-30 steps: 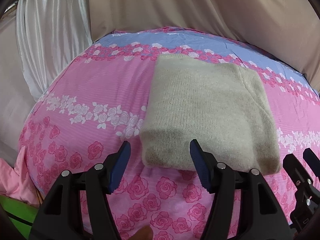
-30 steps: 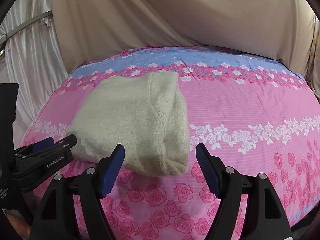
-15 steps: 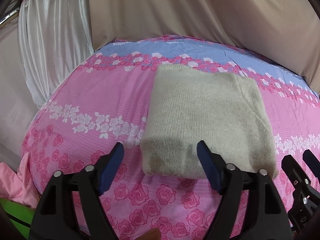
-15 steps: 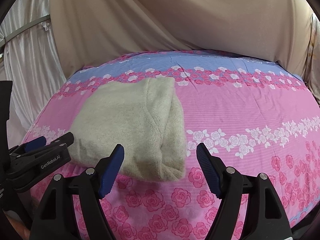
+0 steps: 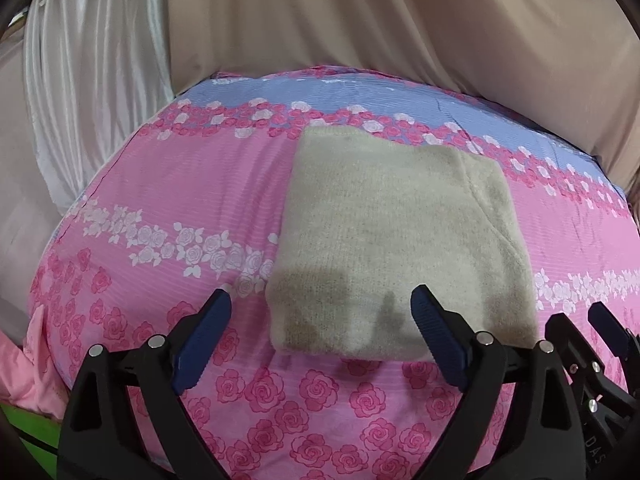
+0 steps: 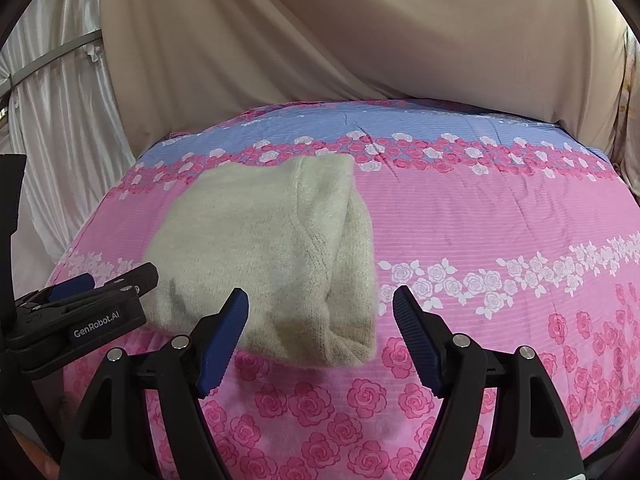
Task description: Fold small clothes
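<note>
A beige knitted sweater (image 5: 396,240) lies folded into a compact rectangle on the pink rose-print bed cover (image 5: 180,184). It also shows in the right wrist view (image 6: 272,252), left of centre. My left gripper (image 5: 320,336) is open and empty, hovering just in front of the sweater's near edge. My right gripper (image 6: 320,336) is open and empty, in front of the sweater's near right corner. The left gripper also shows in the right wrist view (image 6: 92,288), at the sweater's left side.
The bed cover (image 6: 500,208) has a blue band at the far edge. Beige and white curtains (image 5: 360,20) hang behind and to the left. Pink cloth (image 5: 28,372) lies off the bed's near left edge.
Both grippers have pulled back from the sweater and tilted up, so the folded sweater sits lower and farther in both views. The sweater has not moved.
</note>
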`<act>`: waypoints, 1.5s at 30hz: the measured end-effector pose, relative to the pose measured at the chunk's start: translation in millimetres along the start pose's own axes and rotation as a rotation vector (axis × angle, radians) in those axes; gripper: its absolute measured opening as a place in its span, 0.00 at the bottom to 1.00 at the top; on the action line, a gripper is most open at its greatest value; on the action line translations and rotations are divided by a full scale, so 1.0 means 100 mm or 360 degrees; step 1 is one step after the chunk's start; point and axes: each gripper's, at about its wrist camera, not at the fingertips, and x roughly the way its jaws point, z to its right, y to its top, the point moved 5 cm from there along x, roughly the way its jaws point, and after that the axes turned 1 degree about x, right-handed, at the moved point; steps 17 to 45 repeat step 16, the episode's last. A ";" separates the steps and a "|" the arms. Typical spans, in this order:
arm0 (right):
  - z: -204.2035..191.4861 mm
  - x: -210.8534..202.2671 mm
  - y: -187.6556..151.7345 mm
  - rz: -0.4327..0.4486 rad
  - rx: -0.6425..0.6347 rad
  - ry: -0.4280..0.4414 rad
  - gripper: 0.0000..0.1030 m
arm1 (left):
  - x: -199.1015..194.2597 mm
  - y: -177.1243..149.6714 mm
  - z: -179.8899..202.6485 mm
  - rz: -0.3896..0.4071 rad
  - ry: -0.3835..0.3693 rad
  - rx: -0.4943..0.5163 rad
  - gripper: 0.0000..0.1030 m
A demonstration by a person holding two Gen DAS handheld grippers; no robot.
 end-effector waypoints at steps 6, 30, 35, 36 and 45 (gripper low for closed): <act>-0.02 0.01 -0.01 -0.0013 -0.0003 0.0002 0.71 | -0.01 -0.01 0.05 0.0041 0.0019 0.0033 0.86; -0.01 0.00 -0.03 -0.0016 0.0000 0.0003 0.72 | 0.01 -0.03 -0.01 0.0026 0.0083 0.0026 0.86; -0.01 0.00 -0.03 -0.0016 0.0000 0.0003 0.72 | 0.01 -0.03 -0.01 0.0026 0.0083 0.0026 0.86; -0.01 0.00 -0.03 -0.0016 0.0000 0.0003 0.72 | 0.01 -0.03 -0.01 0.0026 0.0083 0.0026 0.86; -0.01 0.00 -0.03 -0.0016 0.0000 0.0003 0.72 | 0.01 -0.03 -0.01 0.0026 0.0083 0.0026 0.86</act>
